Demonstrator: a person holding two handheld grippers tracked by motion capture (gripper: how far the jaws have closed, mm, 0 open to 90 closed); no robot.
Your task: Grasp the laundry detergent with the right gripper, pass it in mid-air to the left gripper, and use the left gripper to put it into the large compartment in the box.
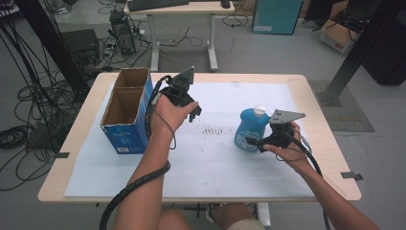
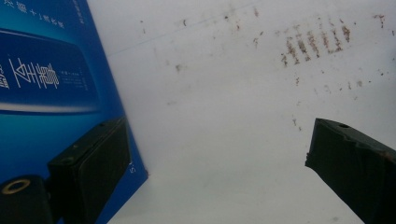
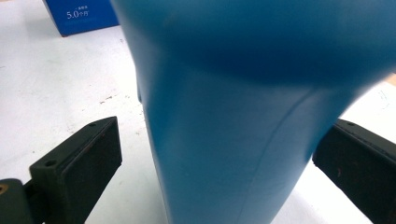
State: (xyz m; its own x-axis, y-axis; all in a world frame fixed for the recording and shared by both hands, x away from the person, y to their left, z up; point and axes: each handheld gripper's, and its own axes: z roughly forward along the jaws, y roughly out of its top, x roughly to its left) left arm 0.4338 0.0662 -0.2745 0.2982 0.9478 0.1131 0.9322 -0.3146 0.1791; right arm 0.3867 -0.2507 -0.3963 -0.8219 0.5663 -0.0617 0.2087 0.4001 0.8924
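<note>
Forearms enter from the bottom of the high view, each hand carrying a two-jaw tool above a light wooden table (image 1: 316,103) covered by a white sheet (image 1: 210,167) marked with a patch of brown smudges (image 1: 214,130). Right gripper (image 1: 255,142): jaws spread wide on either side of the blue bottle (image 1: 250,129), not yet pressing it; left-hand gap is plain, right-hand contact cannot be told. That bottle, white-capped, stands upright right of the sheet's centre. Left gripper (image 1: 195,114): jaws parted and holding nothing, raised just beside the open blue cardboard box (image 1: 125,115) at the table's left. Beyond the table lie a grey floor, tangled cables (image 1: 28,96), a second desk (image 1: 179,9) and black frame posts.
</note>
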